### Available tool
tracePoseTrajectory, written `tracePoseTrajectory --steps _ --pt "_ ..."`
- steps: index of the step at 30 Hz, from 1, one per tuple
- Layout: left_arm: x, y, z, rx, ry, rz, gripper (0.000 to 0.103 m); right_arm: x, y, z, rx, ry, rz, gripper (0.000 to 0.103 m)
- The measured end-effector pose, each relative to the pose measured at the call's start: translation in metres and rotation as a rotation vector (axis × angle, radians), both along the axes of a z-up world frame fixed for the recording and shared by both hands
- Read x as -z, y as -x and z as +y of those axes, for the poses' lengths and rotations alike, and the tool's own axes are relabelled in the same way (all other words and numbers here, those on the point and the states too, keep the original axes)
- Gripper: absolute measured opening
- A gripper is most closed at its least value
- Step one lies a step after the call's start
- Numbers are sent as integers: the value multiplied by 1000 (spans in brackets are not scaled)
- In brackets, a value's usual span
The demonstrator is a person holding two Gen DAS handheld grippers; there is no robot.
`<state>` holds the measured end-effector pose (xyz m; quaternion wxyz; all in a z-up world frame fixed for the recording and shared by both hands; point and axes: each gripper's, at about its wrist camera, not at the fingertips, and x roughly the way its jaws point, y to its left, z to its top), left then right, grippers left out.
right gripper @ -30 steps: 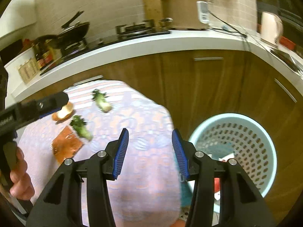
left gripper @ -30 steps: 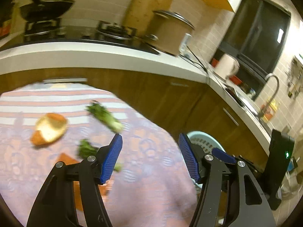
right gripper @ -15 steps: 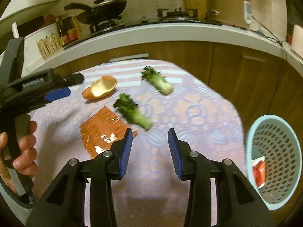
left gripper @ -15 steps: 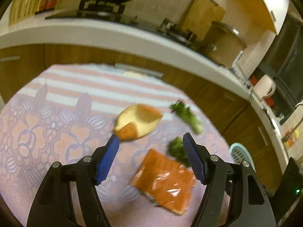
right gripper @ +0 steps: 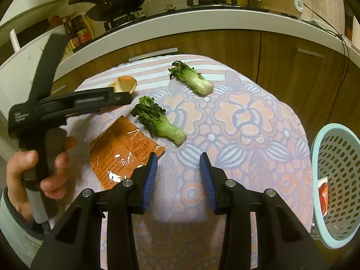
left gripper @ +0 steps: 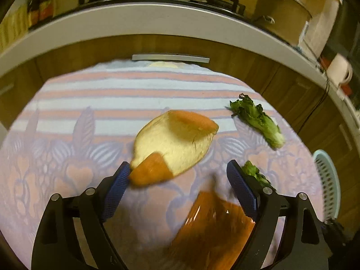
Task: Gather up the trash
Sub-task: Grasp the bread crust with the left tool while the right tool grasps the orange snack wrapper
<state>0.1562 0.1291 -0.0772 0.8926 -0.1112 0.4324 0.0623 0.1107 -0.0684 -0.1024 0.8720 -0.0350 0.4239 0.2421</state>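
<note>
An orange peel (left gripper: 173, 144) lies on the patterned tablecloth (left gripper: 90, 103). My left gripper (left gripper: 177, 177) is open, its tips just short of the peel's near end. An orange wrapper (left gripper: 211, 227) lies below that gripper. In the right wrist view, the left gripper (right gripper: 121, 96) hovers at the peel (right gripper: 126, 83). The wrapper (right gripper: 121, 150) and a vegetable stub (right gripper: 157, 121) lie beyond my right gripper (right gripper: 177, 168), which is open and empty. A second stub (right gripper: 193, 78) lies farther back.
A light blue mesh basket (right gripper: 335, 180) stands off the table's right edge with a red packet (right gripper: 324, 193) inside. It also shows in the left wrist view (left gripper: 326, 182). Wooden cabinets and a white counter (right gripper: 202, 20) curve behind the table.
My left gripper has swung from the basket side to over the table and come down close to the orange peel. My right gripper has moved left and closer to the wrapper and vegetable stub.
</note>
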Motion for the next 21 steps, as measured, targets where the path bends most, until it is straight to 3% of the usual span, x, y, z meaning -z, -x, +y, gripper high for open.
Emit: tracePoseTrajectory --steps 4,7,10,11,15,19,21 --pt "4 -11 -13 20 -118 6 81 -2 3 1 -9 2 -15 36" --pt "3 -11 -12 22 -145 -10 67 -4 6 2 -21 0 -27 36" --pt "-4 -3 -3 45 -83 -52 42 -6 10 5 -40 1 -32 36" --pt "-7 -1 -1 49 -61 -63 28 -7 12 7 -49 2 -33 36" --pt "-16 13 12 42 29 -75 22 -12 21 26 -99 -2 -29 36" --pt "-21 37 21 11 47 -100 22 -13 32 50 -149 13 -28 51" --pt "-22 49 25 -11 44 -114 22 -12 33 60 -158 23 -27 53"
